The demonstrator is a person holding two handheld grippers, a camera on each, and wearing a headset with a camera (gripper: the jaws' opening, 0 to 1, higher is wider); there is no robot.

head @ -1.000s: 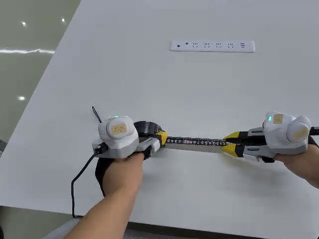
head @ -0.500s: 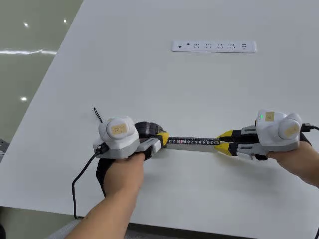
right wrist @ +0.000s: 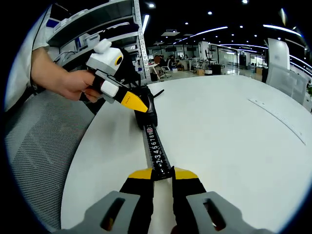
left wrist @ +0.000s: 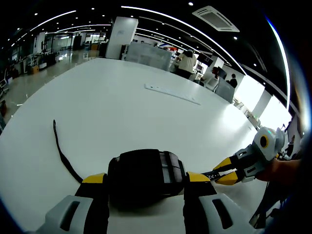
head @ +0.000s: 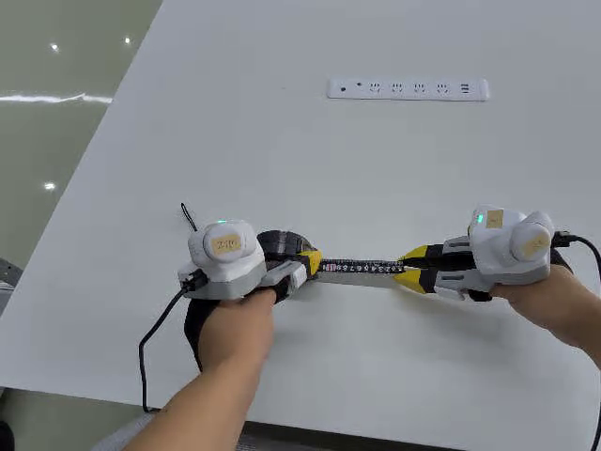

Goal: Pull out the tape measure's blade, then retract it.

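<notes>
A black tape measure case point(head: 280, 246) point(left wrist: 145, 176) point(right wrist: 148, 108) rests on the white table, and my left gripper point(head: 302, 267) point(left wrist: 146, 179) is shut on it with its yellow-tipped jaws on both sides. Its blade point(head: 362, 268) point(right wrist: 156, 152), printed with numbers, stretches out to the right. My right gripper point(head: 409, 269) point(right wrist: 161, 172) is shut on the blade's free end, which shows between its yellow tips. A thin black wrist strap point(head: 188, 217) point(left wrist: 62, 153) trails from the case to the left.
A white power strip point(head: 408, 89) point(left wrist: 171, 93) point(right wrist: 278, 117) lies at the far side of the table point(head: 310, 150). A black cable point(head: 160, 329) hangs off the near edge from the left gripper. People sit far behind the table in the left gripper view.
My right gripper has moved left toward the case, and the stretch of blade between the grippers has grown shorter. The left gripper and case have stayed put.
</notes>
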